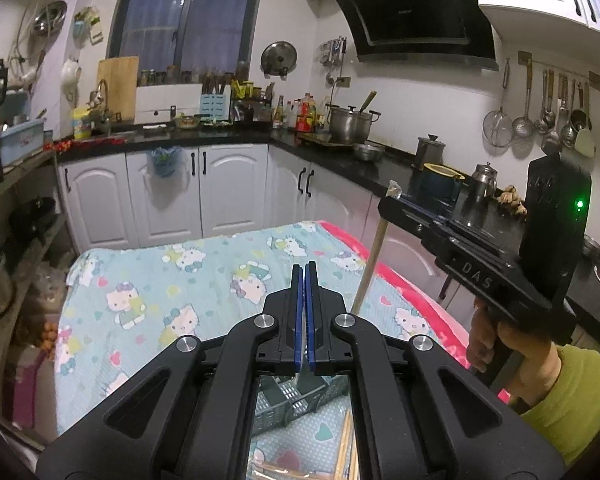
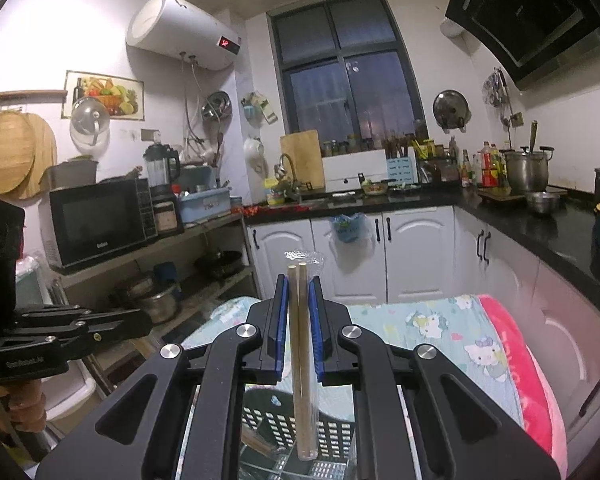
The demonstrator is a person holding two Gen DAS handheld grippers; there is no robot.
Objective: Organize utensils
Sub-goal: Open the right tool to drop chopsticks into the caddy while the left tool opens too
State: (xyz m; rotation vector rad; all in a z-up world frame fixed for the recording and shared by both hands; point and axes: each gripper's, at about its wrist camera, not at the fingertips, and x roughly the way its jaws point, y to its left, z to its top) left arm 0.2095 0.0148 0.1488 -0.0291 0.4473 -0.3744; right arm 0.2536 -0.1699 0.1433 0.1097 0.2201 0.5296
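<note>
My right gripper [image 2: 300,280] is shut on a pair of pale wooden chopsticks [image 2: 302,340] in a clear plastic sleeve that lies lengthwise between its blue pads. In the left wrist view the same chopsticks [image 1: 370,260] hang down from the right gripper [image 1: 390,200] above the table's right side. Over the table's middle, my left gripper [image 1: 304,270] is shut, pads together, and I see nothing between them. Below both grippers lies a dark perforated utensil basket [image 2: 300,428] [image 1: 284,400]. More wooden chopsticks [image 1: 344,440] lie beside it on the cloth.
The table wears a light-blue cartoon-cat cloth [image 1: 172,280] with a pink blanket [image 1: 412,284] along its right edge. White cabinets [image 1: 204,196] and a crowded black counter [image 1: 380,172] stand behind and to the right. A shelf with a microwave [image 2: 96,220] is on the left.
</note>
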